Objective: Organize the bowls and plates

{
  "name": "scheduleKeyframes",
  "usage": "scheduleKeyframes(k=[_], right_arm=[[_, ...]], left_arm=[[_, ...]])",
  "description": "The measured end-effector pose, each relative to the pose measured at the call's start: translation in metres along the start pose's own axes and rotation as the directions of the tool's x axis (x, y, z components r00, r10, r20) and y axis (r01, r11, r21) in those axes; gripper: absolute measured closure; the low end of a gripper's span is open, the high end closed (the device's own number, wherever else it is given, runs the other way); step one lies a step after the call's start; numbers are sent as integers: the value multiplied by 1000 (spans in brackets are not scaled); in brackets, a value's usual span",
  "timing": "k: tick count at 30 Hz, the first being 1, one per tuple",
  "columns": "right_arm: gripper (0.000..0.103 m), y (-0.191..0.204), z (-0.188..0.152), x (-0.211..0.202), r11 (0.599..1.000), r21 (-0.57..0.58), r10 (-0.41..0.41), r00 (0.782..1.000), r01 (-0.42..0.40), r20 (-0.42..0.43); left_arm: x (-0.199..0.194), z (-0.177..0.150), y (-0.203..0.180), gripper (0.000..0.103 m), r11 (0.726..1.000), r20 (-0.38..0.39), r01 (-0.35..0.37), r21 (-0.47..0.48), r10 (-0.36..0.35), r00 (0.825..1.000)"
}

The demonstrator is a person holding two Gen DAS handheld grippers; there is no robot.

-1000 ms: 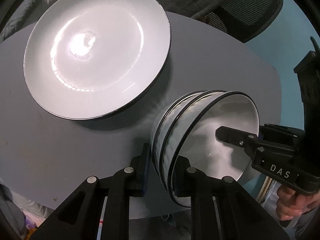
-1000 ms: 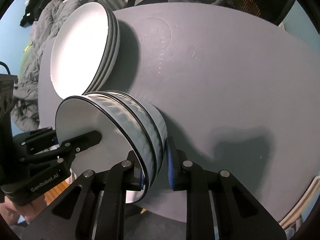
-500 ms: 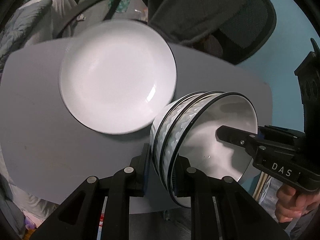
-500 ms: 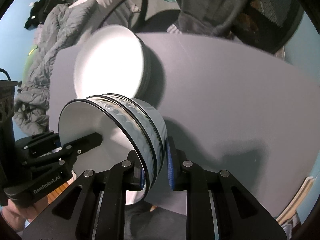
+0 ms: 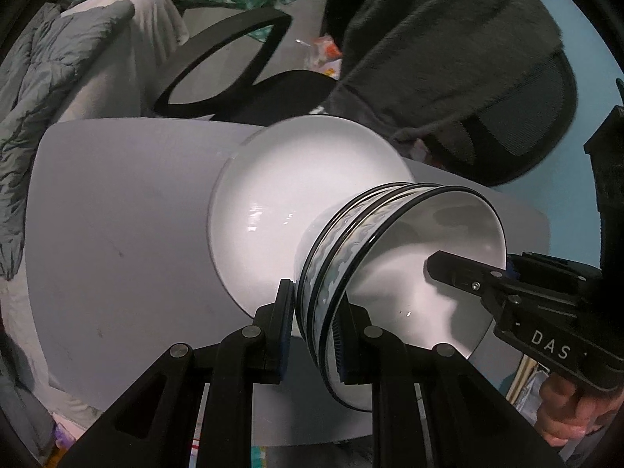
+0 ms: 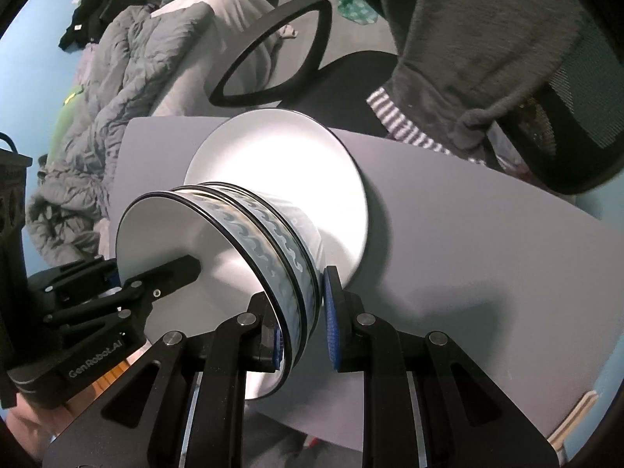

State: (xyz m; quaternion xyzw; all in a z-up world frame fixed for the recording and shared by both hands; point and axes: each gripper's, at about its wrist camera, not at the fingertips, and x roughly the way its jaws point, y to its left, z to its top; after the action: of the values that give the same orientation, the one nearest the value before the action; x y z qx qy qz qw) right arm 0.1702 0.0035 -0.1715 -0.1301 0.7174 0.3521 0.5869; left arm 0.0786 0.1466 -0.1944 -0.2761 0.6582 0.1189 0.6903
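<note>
A nested stack of three white bowls with blue wave bands and black rims (image 5: 351,257) is held in the air between both grippers. My left gripper (image 5: 312,331) is shut on one side of the stack's rim. My right gripper (image 6: 302,323) is shut on the opposite side of the bowl stack (image 6: 273,241). Each gripper shows in the other's view, one finger inside the top bowl. Below and behind the bowls, a stack of white plates (image 5: 280,202) sits on the grey round table (image 5: 117,234). The plates also show in the right wrist view (image 6: 292,156).
A black office chair (image 5: 273,78) draped with a dark grey hoodie (image 5: 448,46) stands at the table's far edge. Grey bedding (image 6: 128,78) lies to the left. The table's edges fall close on all sides.
Both grippers rose with the bowl stack and tilted so the view looks farther out. The plates now lie lower and smaller, partly behind the bowls, which hang over them.
</note>
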Motion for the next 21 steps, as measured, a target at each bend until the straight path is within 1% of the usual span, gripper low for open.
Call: scheduleKeyframes(k=[4,7,18,21], right_arm=[[85,3,11,14,1000,6,-3,1000,4,-20],[85,4,16,21,1000,10,-6,999,6,-32],[86,0,28,24,1000,23,-9,999,10,-41],[84,0,28,25,1000,27,-10,999,11,-42]], left_arm=[[10,10,16,86,1000,-23,-12,-13,12,1000],[16,14,19,86,1000,-36,-12,-28,11,999],[13,11,31,86,999,-31,21,-31,-22,999],[12,9,34,85,998,-28,45,-45,-47,999]])
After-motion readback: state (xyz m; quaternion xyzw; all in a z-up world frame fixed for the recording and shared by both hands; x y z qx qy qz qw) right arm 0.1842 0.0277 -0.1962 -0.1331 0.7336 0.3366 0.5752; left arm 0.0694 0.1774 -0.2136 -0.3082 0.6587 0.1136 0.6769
